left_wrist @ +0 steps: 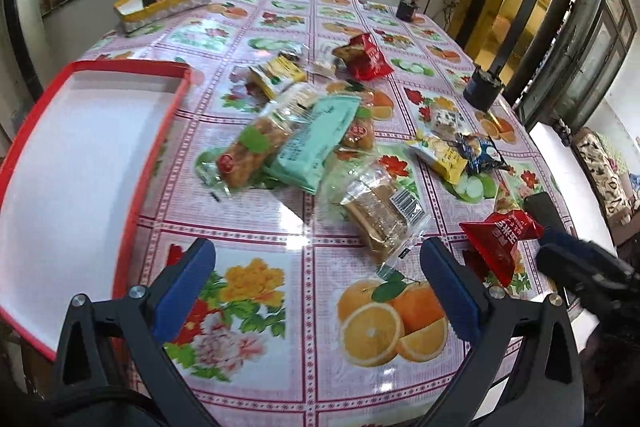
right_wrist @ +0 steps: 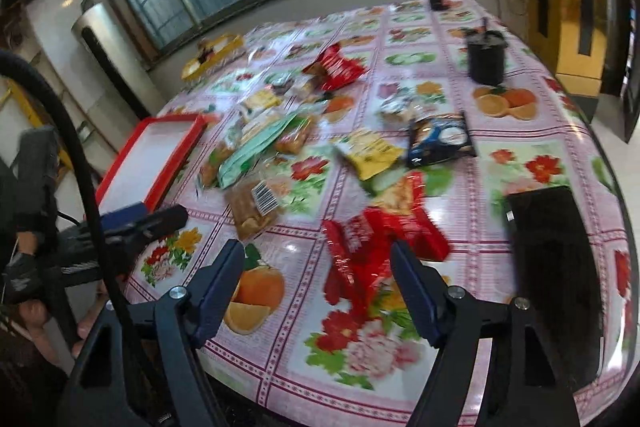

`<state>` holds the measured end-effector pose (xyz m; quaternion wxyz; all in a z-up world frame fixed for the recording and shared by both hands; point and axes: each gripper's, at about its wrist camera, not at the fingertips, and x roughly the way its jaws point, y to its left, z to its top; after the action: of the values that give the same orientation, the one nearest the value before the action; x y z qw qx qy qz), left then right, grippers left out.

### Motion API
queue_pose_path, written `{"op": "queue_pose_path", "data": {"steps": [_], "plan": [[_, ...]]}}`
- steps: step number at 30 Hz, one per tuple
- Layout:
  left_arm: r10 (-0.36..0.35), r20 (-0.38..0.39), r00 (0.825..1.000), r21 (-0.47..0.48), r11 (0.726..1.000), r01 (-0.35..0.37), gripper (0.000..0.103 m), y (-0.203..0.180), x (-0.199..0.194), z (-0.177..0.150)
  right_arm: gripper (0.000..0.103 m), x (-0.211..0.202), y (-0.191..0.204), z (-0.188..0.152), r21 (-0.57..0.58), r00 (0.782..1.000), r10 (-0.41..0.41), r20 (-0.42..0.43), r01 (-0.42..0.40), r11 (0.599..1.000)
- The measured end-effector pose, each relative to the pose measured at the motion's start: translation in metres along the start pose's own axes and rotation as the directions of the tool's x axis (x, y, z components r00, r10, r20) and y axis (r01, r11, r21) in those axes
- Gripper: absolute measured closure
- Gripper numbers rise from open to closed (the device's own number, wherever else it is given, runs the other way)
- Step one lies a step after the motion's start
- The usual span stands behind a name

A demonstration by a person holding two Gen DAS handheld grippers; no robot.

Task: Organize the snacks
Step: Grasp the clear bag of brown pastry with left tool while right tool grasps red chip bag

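Above the tablecloth point(left_wrist: 304, 291), both tools gape empty.

Left gripper point(left_wrist: 316, 263): bare cloth between and just ahead of fingers, brown packet point(left_wrist: 378, 217) next ahead-right, red tray point(left_wrist: 80, 163) walls off left. Right gripper point(right_wrist: 316, 269): red packet point(right_wrist: 360, 247) lies between fingers, black slab point(right_wrist: 556, 259) blocks right, bare cloth left.

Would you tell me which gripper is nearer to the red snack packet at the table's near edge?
Right. The right gripper has the red snack packet between its open fingers; the left gripper hovers open beside it, over bare tablecloth.
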<state>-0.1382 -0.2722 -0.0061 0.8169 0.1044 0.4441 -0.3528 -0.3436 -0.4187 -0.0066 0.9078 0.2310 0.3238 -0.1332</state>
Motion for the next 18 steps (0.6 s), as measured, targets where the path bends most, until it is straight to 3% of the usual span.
{"op": "queue_pose_path", "data": {"steps": [3, 8, 12, 13, 15, 18], "plan": [[-0.018, -0.036, 0.999, -0.006, 1.0, 0.017, 0.002, -0.004, 0.014, 0.004, 0.028, 0.006, -0.008, 0.002, 0.014, 0.998, -0.065, -0.022, 0.065, 0.998], [-0.04, -0.054, 0.998, 0.003, 0.999, 0.04, 0.002, -0.012, 0.029, 0.01, 0.028, 0.041, -0.017, 0.005, 0.05, 0.991, -0.077, -0.112, 0.083, 0.995], [-0.088, -0.107, 0.99, -0.029, 0.996, 0.085, 0.013, -0.018, 0.048, 0.021, 0.027, 0.058, -0.016, 0.016, 0.066, 0.992, -0.051, -0.117, 0.059, 0.996], [-0.096, -0.119, 0.988, -0.046, 0.995, 0.091, 0.02, -0.019, 0.051, 0.023, 0.026, 0.062, -0.017, 0.018, 0.071, 0.991, -0.056, -0.124, 0.065, 0.995], [-0.117, -0.125, 0.985, -0.076, 0.991, 0.108, 0.023, -0.022, 0.055, 0.029, 0.026, 0.066, -0.021, 0.018, 0.093, 0.987, -0.082, -0.139, 0.096, 0.991], [-0.034, -0.127, 0.991, -0.044, 0.999, 0.029, 0.033, -0.033, 0.067, 0.036, 0.026, 0.064, -0.025, 0.014, 0.107, 0.988, -0.096, -0.123, 0.11, 0.988]]}}
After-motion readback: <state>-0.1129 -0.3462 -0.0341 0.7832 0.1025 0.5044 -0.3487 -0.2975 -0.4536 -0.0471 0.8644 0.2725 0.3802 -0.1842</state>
